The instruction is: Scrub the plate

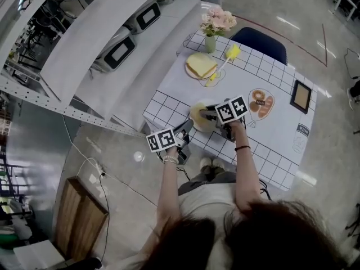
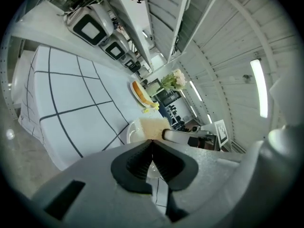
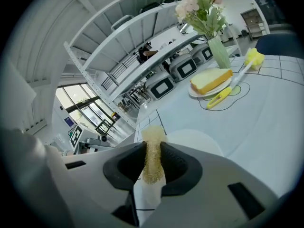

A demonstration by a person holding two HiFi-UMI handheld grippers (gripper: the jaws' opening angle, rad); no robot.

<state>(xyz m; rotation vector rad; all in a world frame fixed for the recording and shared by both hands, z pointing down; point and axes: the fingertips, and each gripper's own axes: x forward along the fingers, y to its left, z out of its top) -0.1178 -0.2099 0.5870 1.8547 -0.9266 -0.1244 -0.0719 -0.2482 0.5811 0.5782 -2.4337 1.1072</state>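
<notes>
A white plate lies near the front left corner of the grid-patterned table. My right gripper is shut on a yellowish scrub sponge and holds it over the plate. My left gripper is at the plate's near edge, jaws shut, apparently pinching the rim. In the left gripper view the sponge rests on the plate with the right gripper behind it. My left gripper's pads meet, and my right gripper's pads squeeze the sponge.
At the table's far end a second plate holds a slice of bread, beside a yellow brush and a vase of pink flowers. A food-printed mat and a framed picture lie right. Shelves with appliances run along the left; a blue chair stands behind.
</notes>
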